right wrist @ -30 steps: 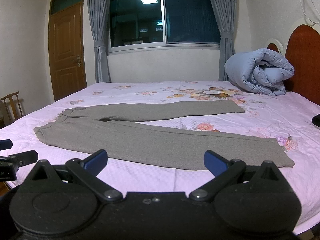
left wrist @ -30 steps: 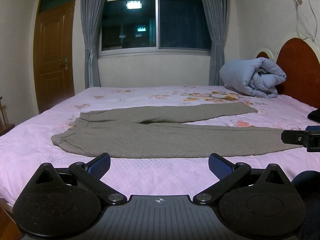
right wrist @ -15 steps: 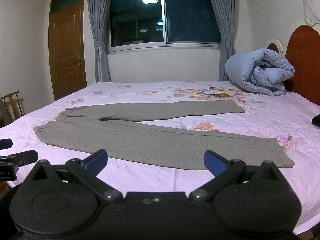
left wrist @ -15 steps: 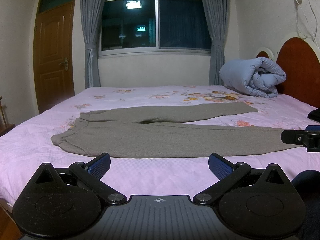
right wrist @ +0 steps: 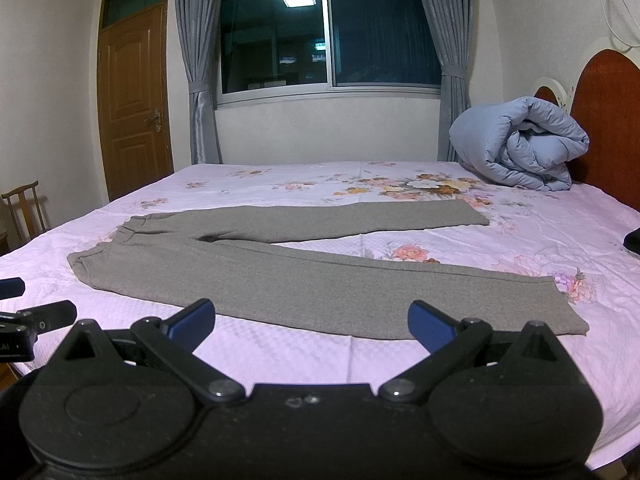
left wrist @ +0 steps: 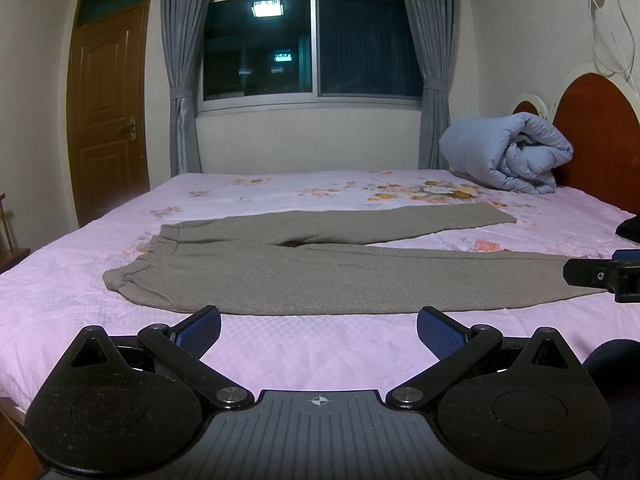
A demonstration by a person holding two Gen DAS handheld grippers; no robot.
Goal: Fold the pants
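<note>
One of nearly everything on the bed (left wrist: 280,352)

One pair of grey pants (left wrist: 320,272), one rolled blue duvet (left wrist: 508,156), two grippers, two curtains, one door (left wrist: 108,112), one window (left wrist: 312,44).

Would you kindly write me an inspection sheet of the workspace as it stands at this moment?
Surface: bed with pink floral sheet, lightly wrinkled.
Job's things: grey pants lie flat and unfolded, waistband to the left, legs spread apart toward the headboard.
Clutter: rolled blue duvet by the headboard; a dark object at the bed's right edge, unidentifiable.
Grippers: left gripper and right gripper both open, holding nothing, fingers short of the pants.
Cables: white cord hanging on the wall above the headboard.
Surroundings: dark window with grey curtains, wooden door, chair.
</note>
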